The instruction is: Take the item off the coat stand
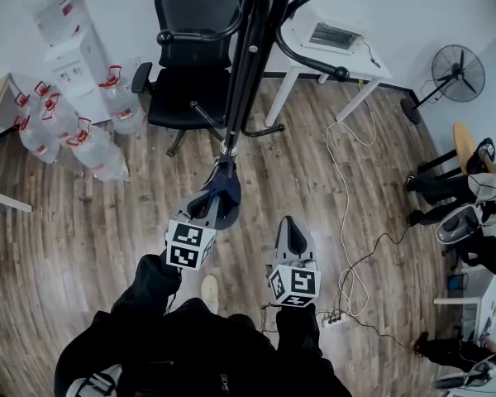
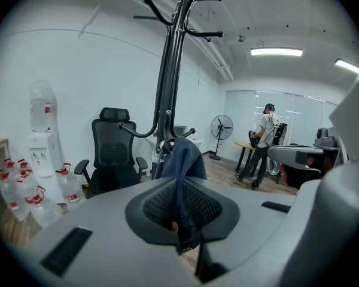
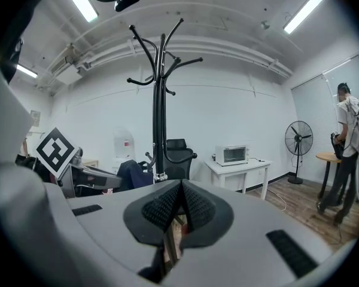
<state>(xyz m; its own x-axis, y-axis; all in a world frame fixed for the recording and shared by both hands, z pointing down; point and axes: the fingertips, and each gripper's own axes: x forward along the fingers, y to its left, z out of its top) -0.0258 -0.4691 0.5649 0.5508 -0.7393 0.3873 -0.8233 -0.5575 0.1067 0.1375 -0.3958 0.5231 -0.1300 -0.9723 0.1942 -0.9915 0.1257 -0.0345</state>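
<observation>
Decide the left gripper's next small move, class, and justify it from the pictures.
Probably lift the left gripper slightly and draw it back from the coat stand. Its jaws are shut on the blue cloth, which hangs close to the stand's pole, apparently on a low hook; a short lift should free it.

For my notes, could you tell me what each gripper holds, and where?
The left gripper pinches the blue cloth near its lower end; the right gripper holds nothing.
</observation>
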